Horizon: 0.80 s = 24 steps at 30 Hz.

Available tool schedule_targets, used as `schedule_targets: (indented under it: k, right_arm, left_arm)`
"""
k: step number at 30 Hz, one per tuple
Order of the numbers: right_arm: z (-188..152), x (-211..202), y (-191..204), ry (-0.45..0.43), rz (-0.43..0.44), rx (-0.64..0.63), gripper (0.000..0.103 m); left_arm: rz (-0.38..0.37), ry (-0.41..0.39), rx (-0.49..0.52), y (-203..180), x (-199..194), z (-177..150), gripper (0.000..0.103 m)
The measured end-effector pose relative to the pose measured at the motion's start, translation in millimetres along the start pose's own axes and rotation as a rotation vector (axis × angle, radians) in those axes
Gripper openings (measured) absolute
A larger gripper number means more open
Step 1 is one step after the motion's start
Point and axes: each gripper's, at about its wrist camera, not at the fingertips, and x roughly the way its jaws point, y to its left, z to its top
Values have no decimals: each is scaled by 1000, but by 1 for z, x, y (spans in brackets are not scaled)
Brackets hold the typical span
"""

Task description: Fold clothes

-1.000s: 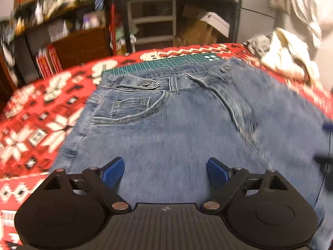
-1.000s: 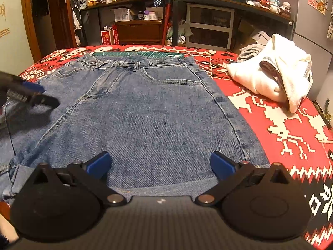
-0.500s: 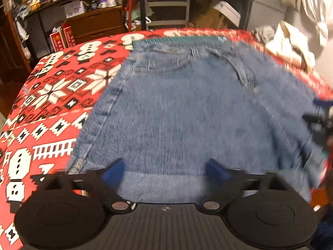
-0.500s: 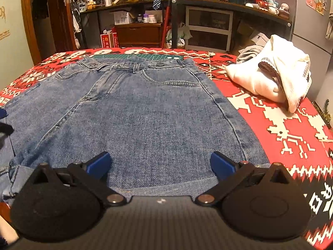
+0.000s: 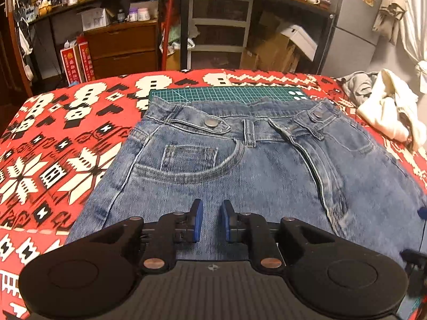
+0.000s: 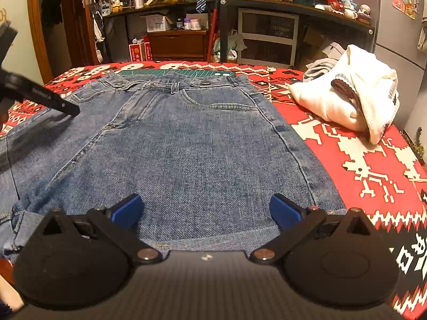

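While our left gripper (image 5: 211,220) narrows to a slit above faded denim jeans (image 5: 240,181), our right gripper (image 6: 204,212) gapes wide, empty.

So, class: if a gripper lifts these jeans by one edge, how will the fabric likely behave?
The jeans lie flat and follow the bedspread, so they would probably droop rather than hold shape. The thick denim, seams and waistband suggest some weight. The coarse weave probably grips rather than slips.
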Motion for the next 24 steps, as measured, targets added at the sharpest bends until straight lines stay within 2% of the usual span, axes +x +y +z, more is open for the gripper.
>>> schedule_targets:
  k: [7,15,17,19,22,24]
  right_arm:
    - [0,0,0,-3,-2,0,103]
    - [5,0,-1,21,0,17,103]
    - [10,-3,-2,25,11,63,103]
    - [18,-9,1,-15,25,75,103]
    - [35,-5,15,-46,42,11,102]
    - [47,5,25,-47,52,-30,102]
  left_arm:
    - [2,2,-8,21,-38,-43,17]
    - [-29,49,-157,47,-72,-73,16]
    - [-23,48,-156,42,-79,-75,16]
    - [-47,-1,-132,29,-86,-69,16]
    - [-79,-74,-103,6,-89,-53,17]
    - [-99,-89,-107,-14,-79,-38,25]
